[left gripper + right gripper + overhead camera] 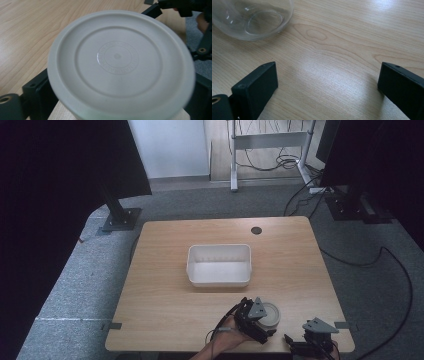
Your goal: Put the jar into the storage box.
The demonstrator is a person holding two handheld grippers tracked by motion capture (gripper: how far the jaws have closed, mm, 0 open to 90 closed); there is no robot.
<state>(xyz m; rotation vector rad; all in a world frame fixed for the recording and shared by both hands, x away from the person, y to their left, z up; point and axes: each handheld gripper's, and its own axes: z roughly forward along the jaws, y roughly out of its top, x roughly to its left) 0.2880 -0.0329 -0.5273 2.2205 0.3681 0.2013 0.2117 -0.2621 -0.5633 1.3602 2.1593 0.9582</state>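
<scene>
Left gripper (pixel 260 317) clamped on the white lid (pixel 120 62) at the table's (pixel 165 270) near edge, right gripper (pixel 327 82) spread wide over bare wood, glass bowl (pixel 252 17) just beyond, white tub (pixel 219 265) mid-table.

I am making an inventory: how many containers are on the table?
2: a white tub at the table's middle, and a lidded round jar at the near edge, between the left tongs.

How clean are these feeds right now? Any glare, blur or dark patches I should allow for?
High view: both upper corners are near black, while the table is evenly lit. Left gripper view: the white lid is very close, its near rim smeared soft, with a small glint by the embossed centre. Right gripper view: a pale sheen on the wood between the jaws; the glass jar shows faint reflections.
</scene>
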